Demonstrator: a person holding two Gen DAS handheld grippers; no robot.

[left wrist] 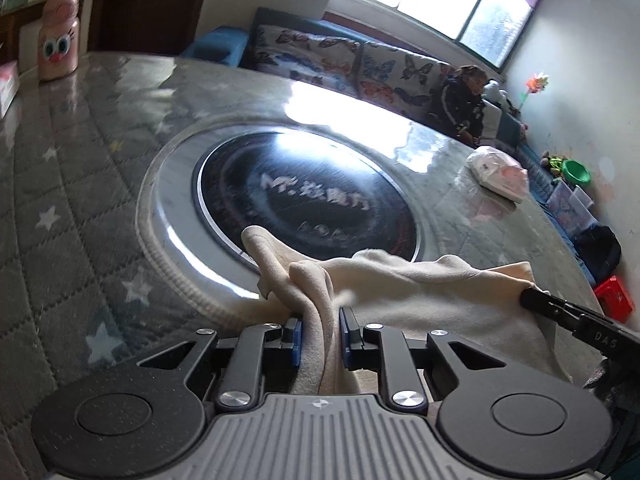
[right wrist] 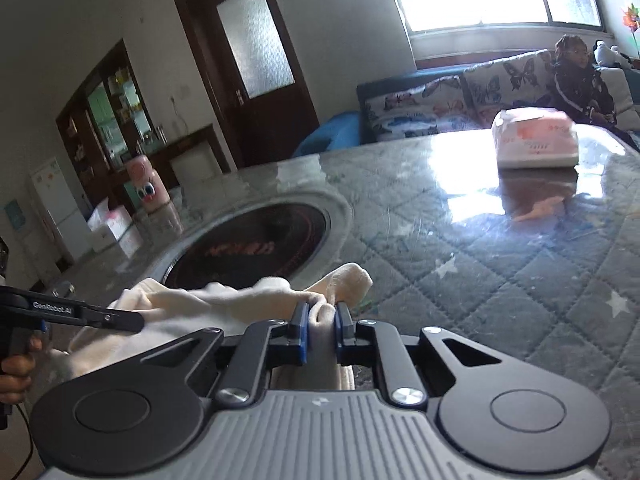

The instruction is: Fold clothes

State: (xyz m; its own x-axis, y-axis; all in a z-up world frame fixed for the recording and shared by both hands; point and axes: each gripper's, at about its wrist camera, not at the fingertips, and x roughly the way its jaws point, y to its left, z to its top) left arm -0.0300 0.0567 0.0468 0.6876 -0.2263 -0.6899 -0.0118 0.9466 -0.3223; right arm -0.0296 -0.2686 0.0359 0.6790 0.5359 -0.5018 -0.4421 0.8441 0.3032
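A cream-coloured garment [left wrist: 420,292] lies bunched on the near part of the quilted table top [left wrist: 72,184], partly over the rim of a round black inset plate [left wrist: 308,196]. My left gripper [left wrist: 320,320] is shut on a fold of the garment at its left end. My right gripper [right wrist: 322,314] is shut on another fold of the same cream garment [right wrist: 224,300] at its right end. In the left wrist view the right gripper's fingers [left wrist: 540,298] reach in from the right; in the right wrist view the left gripper's fingers [right wrist: 120,320] come in from the left.
A tissue pack [right wrist: 536,140] lies on the table's far right. A pink jar with cartoon eyes [left wrist: 60,40] stands at the far left edge beside a box [left wrist: 8,84]. A person [left wrist: 464,100] sits on the butterfly-patterned sofa [left wrist: 340,60] behind the table.
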